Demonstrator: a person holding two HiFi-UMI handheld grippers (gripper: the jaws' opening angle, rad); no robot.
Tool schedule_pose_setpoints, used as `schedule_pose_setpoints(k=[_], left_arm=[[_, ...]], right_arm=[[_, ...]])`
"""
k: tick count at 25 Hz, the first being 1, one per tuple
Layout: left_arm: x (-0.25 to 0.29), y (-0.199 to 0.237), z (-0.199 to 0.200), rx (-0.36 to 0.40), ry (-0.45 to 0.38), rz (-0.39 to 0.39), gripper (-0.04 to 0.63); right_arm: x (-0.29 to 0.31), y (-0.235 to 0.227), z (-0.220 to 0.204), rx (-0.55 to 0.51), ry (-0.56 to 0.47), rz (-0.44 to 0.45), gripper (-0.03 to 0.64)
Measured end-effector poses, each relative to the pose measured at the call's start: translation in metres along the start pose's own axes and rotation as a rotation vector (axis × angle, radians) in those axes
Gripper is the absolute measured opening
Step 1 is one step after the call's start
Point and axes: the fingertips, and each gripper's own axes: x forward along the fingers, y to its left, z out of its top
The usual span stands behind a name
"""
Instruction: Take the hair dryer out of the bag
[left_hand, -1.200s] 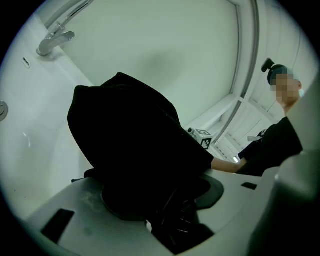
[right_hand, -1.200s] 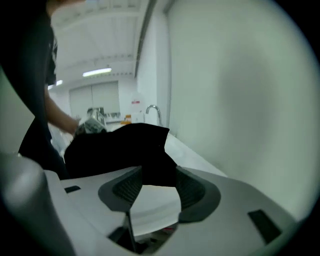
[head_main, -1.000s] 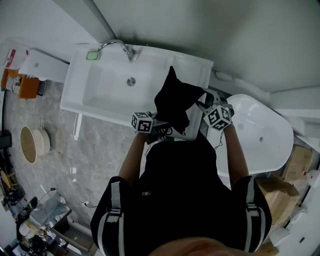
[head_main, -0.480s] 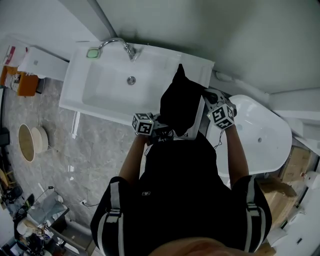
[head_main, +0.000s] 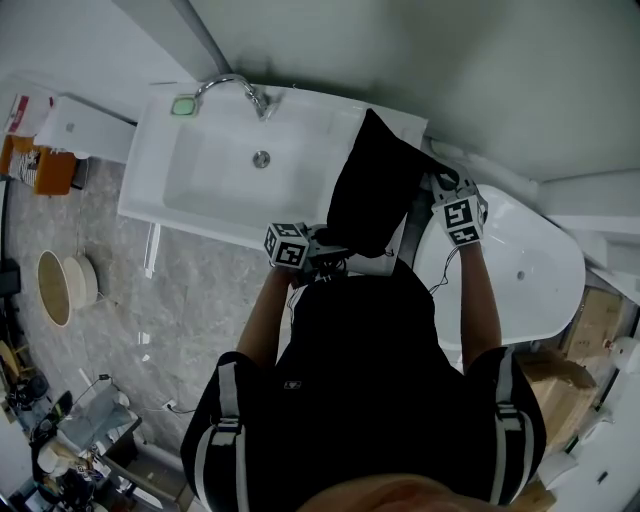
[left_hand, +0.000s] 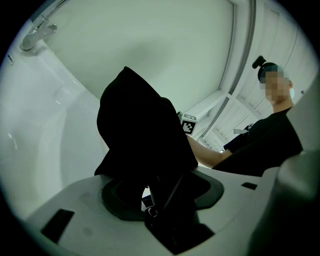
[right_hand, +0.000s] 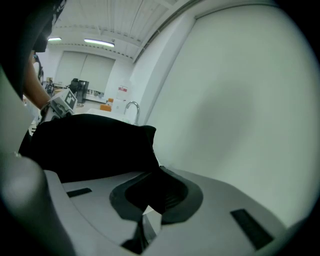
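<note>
Two grippers hold one black bag (head_main: 372, 190) above the right end of the sink (head_main: 200, 195).

- Left gripper (head_main: 325, 252): jaws wide, clamped round the bag's bulky lower end, at the bag's 7 o'clock.
- Right gripper (head_main: 437, 183): jaws pinched tight on fabric at the bag's 2 o'clock edge.
- Bag's long axis runs 6 to 12 in the head view.
- No hair dryer shows; judged inside the bag, nearer the left gripper.
- Count: one bag, one sink, one faucet (head_main: 235, 90).

The bag (head_main: 375, 185) is black, the sink (head_main: 200, 190) white, and the floor (head_main: 190, 300) grey with marble veining.
</note>
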Motion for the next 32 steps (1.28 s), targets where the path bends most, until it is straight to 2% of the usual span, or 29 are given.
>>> schedule_pose_setpoints(k=[11,23,27,32], left_arm=[[-0.007,-0.004,-0.013,-0.011,0.032,-0.012,0.206],[-0.001,-0.021,-0.034,0.015,0.140,-0.091,0.206],[0.002,-0.027,-0.036,0.017,0.138,-0.095,0.206],[0.003,-0.030,-0.035,0.021,0.141,-0.118,0.206]], right_arm=[[-0.011,-0.024,-0.008,0.111,0.005,-0.097,0.064],[-0.019,-0.091,-0.006,0.170,-0.007,-0.235,0.064],[-0.032,-0.108,-0.004,0.224,-0.029,-0.281,0.064],[-0.038,-0.122,-0.006,0.366,-0.104,-0.337,0.064]])
